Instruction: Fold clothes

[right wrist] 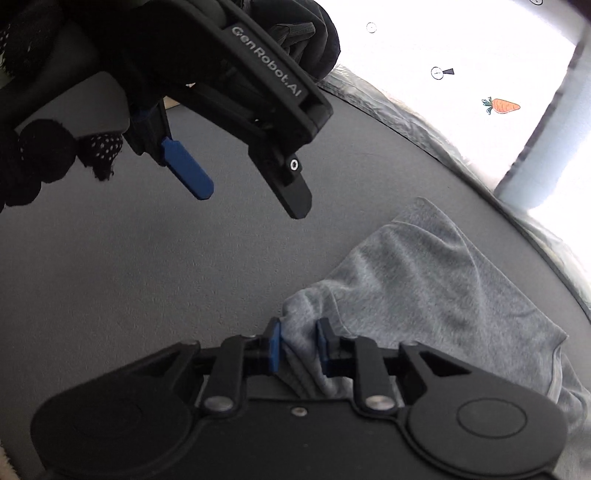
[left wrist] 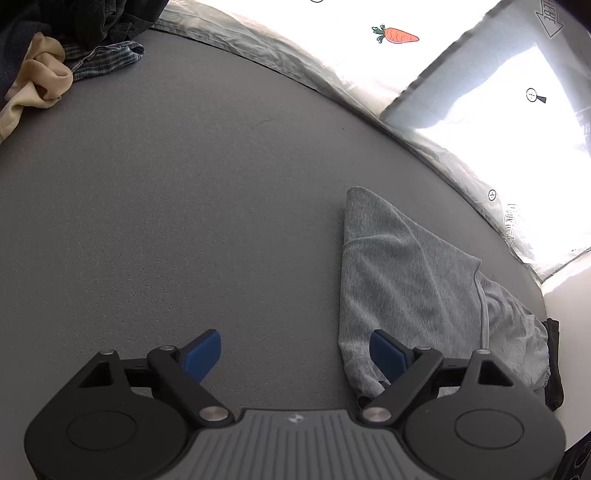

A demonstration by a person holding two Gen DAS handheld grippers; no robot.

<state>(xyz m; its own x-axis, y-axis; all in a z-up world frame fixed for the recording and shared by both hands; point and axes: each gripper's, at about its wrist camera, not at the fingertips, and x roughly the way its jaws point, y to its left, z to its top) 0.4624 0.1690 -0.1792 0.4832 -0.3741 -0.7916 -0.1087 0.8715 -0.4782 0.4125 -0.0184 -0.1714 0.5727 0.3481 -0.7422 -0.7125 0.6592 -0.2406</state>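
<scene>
Grey garment [right wrist: 436,288] lies bunched and partly doubled over on the grey counter [left wrist: 184,221], near its right-hand edge. No neat fold yet; I'd say the task is early for this piece, with flattening and every fold still to do.

Right tool [right wrist: 297,345]: jaws clamped on a gathered corner of the grey garment, cloth pinched between the blue pads. Left tool [left wrist: 295,350]: jaws wide apart, nothing between them, hanging over bare counter with its right pad just over the garment's left edge. In the right wrist view the left tool shows up top, held in a dark gloved hand [right wrist: 44,155], above the counter and clear of the cloth.

Around: a pile of unfolded clothes at the far left corner, beige cloth [left wrist: 37,85], a checked piece [left wrist: 107,59], dark fabric [left wrist: 92,18] behind; likely all still to be folded. Clear plastic sheet [left wrist: 332,74] beyond the counter edge, with a carrot sticker [left wrist: 397,35]. Middle of the counter is free; nothing blocks the fold.
</scene>
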